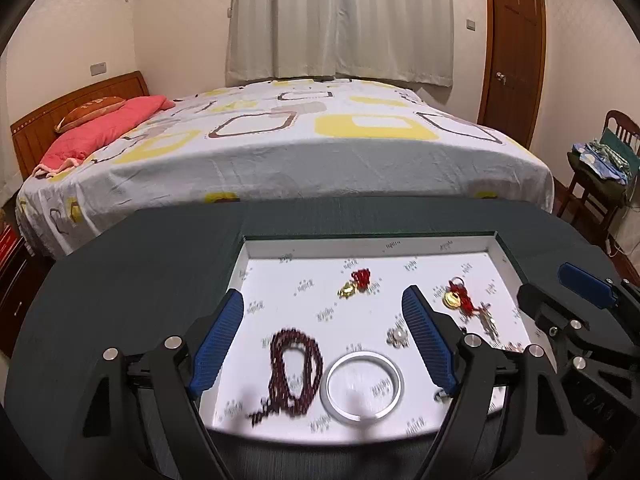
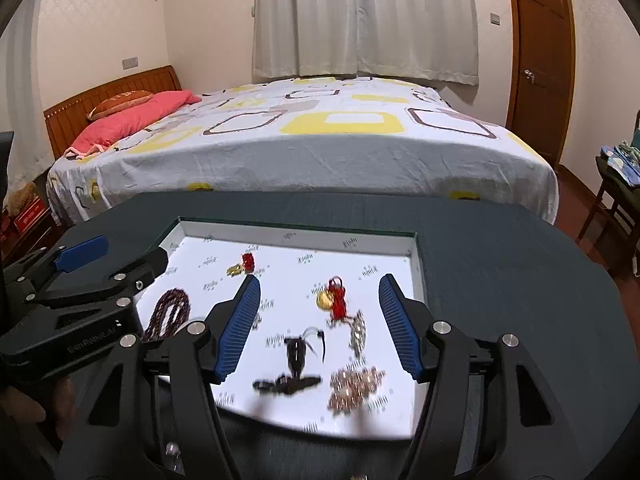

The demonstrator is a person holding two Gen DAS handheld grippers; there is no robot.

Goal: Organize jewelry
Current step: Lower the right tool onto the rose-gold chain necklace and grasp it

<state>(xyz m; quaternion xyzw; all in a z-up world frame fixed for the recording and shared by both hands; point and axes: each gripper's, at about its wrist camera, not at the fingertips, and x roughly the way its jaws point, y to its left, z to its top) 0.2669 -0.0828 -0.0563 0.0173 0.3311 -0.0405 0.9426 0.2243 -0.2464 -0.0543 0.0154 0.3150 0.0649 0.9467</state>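
Note:
A shallow white-lined tray with a dark green rim lies on the dark round table. My left gripper hovers open over it, nothing between its blue pads. Below it lie a dark red bead bracelet and a silver bangle. Farther in are a gold charm with red tassel and a gold coin on red cord. My right gripper is also open above the tray, over the gold coin, a black piece and a coppery bead cluster.
A bed with a patterned sheet stands just behind the table. A wooden chair piled with cloth is at the right, near a brown door. A low cabinet stands at the left.

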